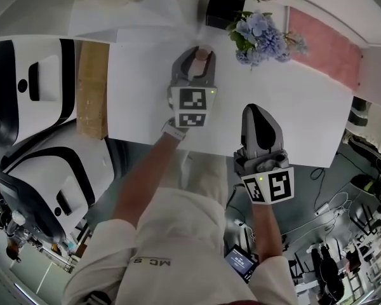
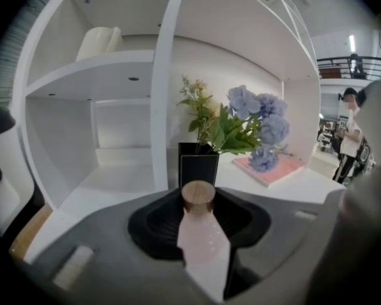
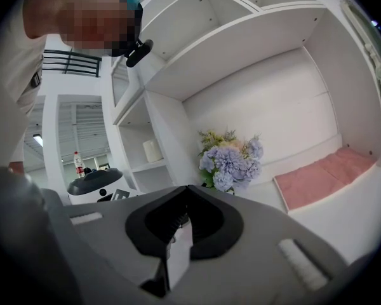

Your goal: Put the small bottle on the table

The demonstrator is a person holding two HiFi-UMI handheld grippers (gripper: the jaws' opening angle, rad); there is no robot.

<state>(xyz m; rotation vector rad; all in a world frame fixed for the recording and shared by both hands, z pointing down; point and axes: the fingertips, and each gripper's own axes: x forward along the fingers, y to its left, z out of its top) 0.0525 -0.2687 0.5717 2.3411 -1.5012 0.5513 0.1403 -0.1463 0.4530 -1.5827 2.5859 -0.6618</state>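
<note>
One small bottle (image 2: 203,250), pale pink, wears a round wooden cap (image 2: 198,197).

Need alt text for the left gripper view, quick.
The left claw grips a small pale pink bottle with a wooden cap between its jaws. Behind it, on a white table before white shelving, stands a black vase of blue flowers beside a pink mat.

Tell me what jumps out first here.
A small pink bottle with a wooden cap, gripped in the left claw over the white table. Beyond it stand blue flowers in a black vase, with a pink mat to their right.
</note>
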